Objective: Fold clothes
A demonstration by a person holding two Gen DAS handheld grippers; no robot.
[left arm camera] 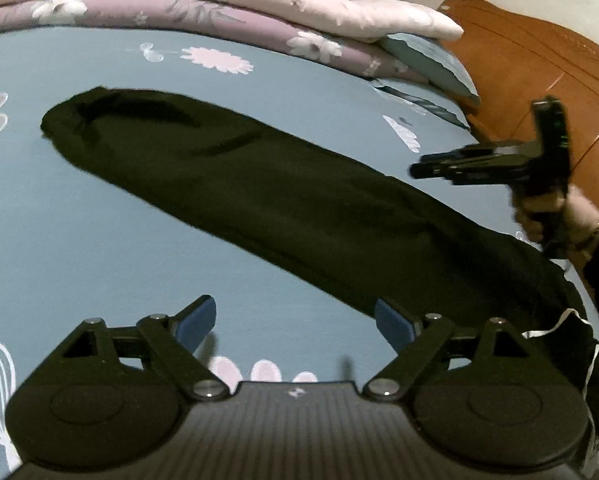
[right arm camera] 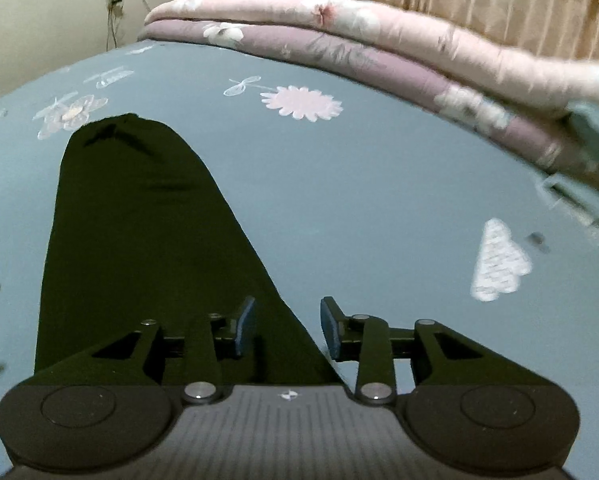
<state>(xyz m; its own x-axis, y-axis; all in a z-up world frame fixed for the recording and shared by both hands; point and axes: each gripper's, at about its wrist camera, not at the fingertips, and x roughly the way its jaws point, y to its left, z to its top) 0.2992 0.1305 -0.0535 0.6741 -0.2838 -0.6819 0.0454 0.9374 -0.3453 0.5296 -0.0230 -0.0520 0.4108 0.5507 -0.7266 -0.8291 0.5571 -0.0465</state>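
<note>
1. Between the blue-padded fingers (left arm camera: 393, 326) of the left gripper lies bare blue-grey flowered bedsheet (left arm camera: 299, 308), open to pass.
2. Beyond the right finger, the long black folded garment (left arm camera: 259, 184) lies flat across the bed.
3. Far ahead, stacked pink and mauve floral quilts (right arm camera: 379, 40) wall off the bed's far edge.
4. Right of the fingers, the brown wooden headboard (left arm camera: 539, 64) bounds the bed.

left gripper (left arm camera: 295, 322): black links, blue pads, silver screws | right gripper (right arm camera: 287, 326): same
</note>
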